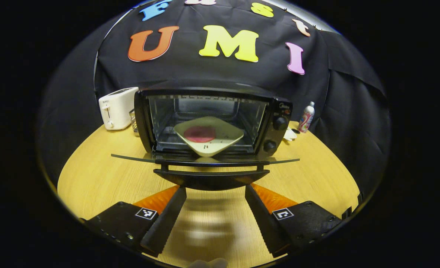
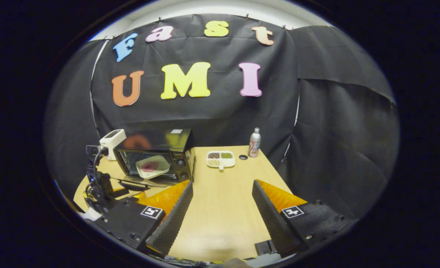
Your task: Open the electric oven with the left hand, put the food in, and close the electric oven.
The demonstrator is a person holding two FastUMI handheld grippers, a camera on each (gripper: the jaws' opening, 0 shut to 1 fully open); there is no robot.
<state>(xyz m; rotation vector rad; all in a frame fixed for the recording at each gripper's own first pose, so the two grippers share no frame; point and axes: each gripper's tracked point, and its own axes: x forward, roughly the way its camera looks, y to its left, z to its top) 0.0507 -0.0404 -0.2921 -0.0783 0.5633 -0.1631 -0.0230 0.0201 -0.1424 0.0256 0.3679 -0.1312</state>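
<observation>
Oven [image 1: 212, 123] sits centre frame in the left gripper view, on the wooden worktop [image 1: 104, 175]. Its door [image 1: 205, 160] is dropped flat open toward the camera, with the dark handle bar [image 1: 211, 179] at the front edge. The plate [image 1: 208, 138] with the round reddish food [image 1: 199, 133] is already inside on the rack, tilted slightly, front corner near the door sill.

The left tool [image 1: 215, 212] hangs just short of the handle, fingers spread apart, nothing between them. The right tool [image 2: 222, 208] is lower centre in the right gripper view, fingers also spread wide and empty, over bare worktop well to the side of the oven.

Handling, as a judgement: the door looks like glass in a metal frame, stiff, hinged at the bottom and probably sprung; best taken at the middle of the handle bar and lifted in an arc. The bar looks smooth and rounded, so it could slip from the fingers. The plate looks rigid and light, and its front corner may catch the door if it sticks out.

Around: a white toaster [image 1: 117, 108] at left of the oven, a can [image 1: 307, 117] at right by the wall, a small white item [image 1: 290, 134] beside the oven knobs [image 1: 279, 123]. In the right gripper view a divided snack tray [image 2: 220, 159] and a dark cap [image 2: 243, 157] sit mid-worktop. None of these lies in the door's swing. The left tool with its cables [image 2: 97, 182] shows at left there.
</observation>
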